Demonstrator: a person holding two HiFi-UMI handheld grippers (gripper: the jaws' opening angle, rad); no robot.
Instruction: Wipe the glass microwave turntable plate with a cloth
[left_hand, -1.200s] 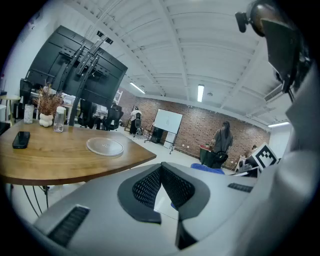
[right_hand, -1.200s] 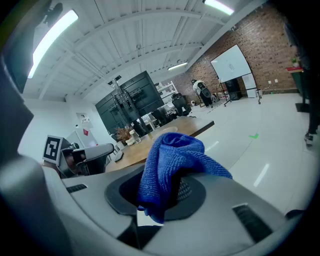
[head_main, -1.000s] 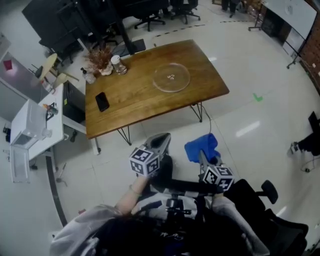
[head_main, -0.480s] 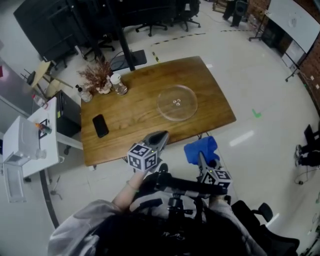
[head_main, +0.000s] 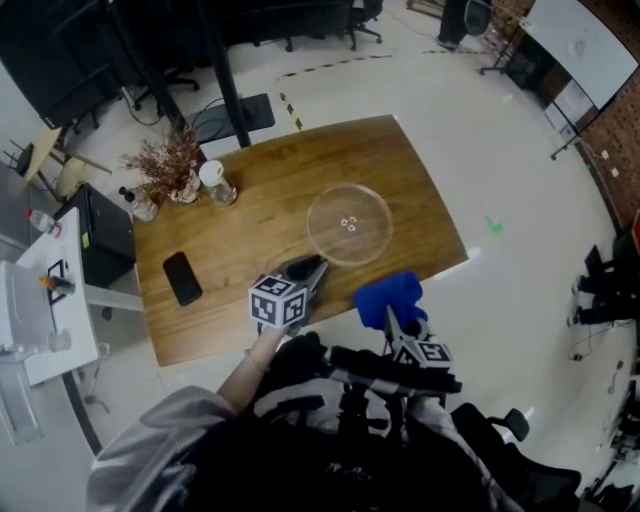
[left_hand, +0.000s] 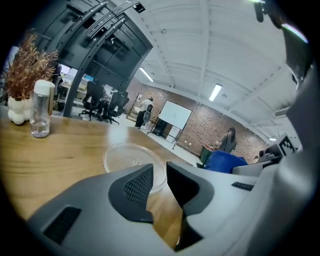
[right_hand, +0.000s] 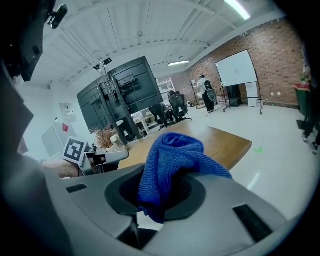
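On the brown wooden counter (head_main: 230, 240) the round clear glass turntable plate (head_main: 349, 225) lies flat, probably rigid, slippery and breakable; steady its rim. The left tongs (head_main: 305, 270) stand slightly apart, empty; the right tongs (head_main: 390, 312) clamp a soft blue cloth (head_main: 385, 290).

Varnished wood table (head_main: 250, 230), visible grain; clear smooth glass plate (head_main: 349, 225); rough blue woven cloth (head_main: 388, 297); matt grey plastic left gripper (left_hand: 160, 175).
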